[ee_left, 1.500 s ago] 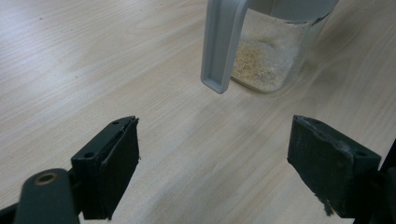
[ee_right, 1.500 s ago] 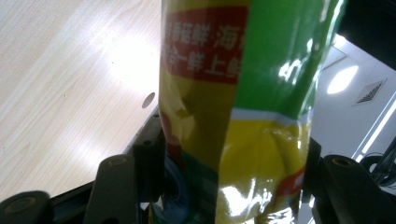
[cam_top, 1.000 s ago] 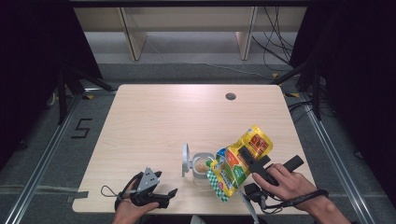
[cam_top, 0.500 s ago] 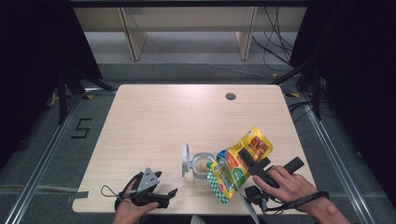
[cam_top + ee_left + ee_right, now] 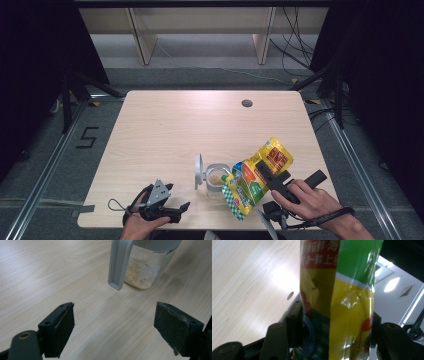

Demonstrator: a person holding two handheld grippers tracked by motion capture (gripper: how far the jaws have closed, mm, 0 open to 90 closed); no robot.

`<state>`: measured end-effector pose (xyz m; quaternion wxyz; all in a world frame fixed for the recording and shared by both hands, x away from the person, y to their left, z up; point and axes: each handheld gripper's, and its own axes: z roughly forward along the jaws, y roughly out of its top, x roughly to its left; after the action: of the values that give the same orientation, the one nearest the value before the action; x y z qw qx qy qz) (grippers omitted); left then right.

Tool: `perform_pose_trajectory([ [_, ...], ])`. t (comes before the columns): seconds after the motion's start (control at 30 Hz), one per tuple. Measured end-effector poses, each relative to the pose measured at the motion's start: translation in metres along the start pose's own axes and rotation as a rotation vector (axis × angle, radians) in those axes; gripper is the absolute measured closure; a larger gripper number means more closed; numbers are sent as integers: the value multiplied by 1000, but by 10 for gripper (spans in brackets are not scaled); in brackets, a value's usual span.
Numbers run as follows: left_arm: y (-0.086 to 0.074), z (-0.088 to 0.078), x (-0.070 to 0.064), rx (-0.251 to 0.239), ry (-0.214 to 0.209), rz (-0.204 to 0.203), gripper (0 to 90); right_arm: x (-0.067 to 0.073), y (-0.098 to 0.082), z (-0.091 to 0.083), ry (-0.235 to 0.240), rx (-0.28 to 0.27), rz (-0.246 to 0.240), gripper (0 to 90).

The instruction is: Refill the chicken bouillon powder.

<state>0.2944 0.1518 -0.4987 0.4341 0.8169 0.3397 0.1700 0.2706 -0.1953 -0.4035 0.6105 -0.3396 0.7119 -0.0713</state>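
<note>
At the near edge of the bench (image 5: 165,130), the person's left hand (image 5: 137,225) holds the left hand-held gripper (image 5: 172,210) low over the wood. In the left gripper view its two black jaws stand wide apart and between them there is only bare bench.

Also at the near edge, on the right side, the right hand (image 5: 307,200) holds the right hand-held gripper (image 5: 265,172). Its jaws are about half closed and they press on a yellow and green pouch (image 5: 255,177) from both sides, as the right gripper view shows, where the pouch (image 5: 339,302) rises between the two jaws. In the high view the pouch is tilted, with its lower checked end toward the person and its yellow and red end farther away, to the right.

Just left of the pouch stands a clear jar (image 5: 216,179) with some pale powder at the bottom. The pouch leans over the jar's right side and looks to touch it. The jar's grey lid (image 5: 198,171) is open and stands upright at its left side. In the left gripper view the jar (image 5: 147,267) is a little ahead of the open jaws, apart from them.

Farther away the bench carries a small round hole (image 5: 246,103) near its far edge. Behind the bench are the grey floor (image 5: 200,75) and pale shelf legs (image 5: 142,42).
</note>
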Motion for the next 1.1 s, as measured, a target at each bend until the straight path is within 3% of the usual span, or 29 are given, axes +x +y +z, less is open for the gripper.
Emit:
perform_pose_trajectory([
  [0.1,0,0,0,1,-2,1,163,-1,1,0,-4,-2,-4,487],
  [0.13,0,0,0,1,-2,0,163,-2,1,0,13,2,-27,487],
  [0.33,0,0,0,0,-5,-3,163,-1,1,5,2,-3,-2,488],
  [0.37,0,0,0,1,-5,-2,163,-3,0,5,11,-1,-33,488],
  [0.53,-1,0,0,1,2,0,163,-4,0,5,26,0,-42,488],
  [0.57,-1,0,0,4,2,3,163,-4,0,5,25,0,-42,488],
  [0.6,-1,0,-1,6,-4,-28,163,-3,0,5,25,0,-38,488],
  [0.67,-1,0,-1,-1,1,0,163,-2,0,5,5,-5,-2,488],
  [0.7,-1,0,0,4,-3,2,163,-2,0,5,6,-5,-3,488],
  [0.73,-1,0,0,5,-4,3,163,-3,-1,6,30,-1,-35,488],
  [0.93,-1,1,0,-1,-2,-8,163,-2,-1,8,8,-4,-3,488],
  [0.97,0,-1,2,21,9,20,163,-2,-1,8,8,-4,-3,488],
  [1.1,-1,0,0,3,-2,2,163,-2,-1,7,3,-5,-3,488],
])
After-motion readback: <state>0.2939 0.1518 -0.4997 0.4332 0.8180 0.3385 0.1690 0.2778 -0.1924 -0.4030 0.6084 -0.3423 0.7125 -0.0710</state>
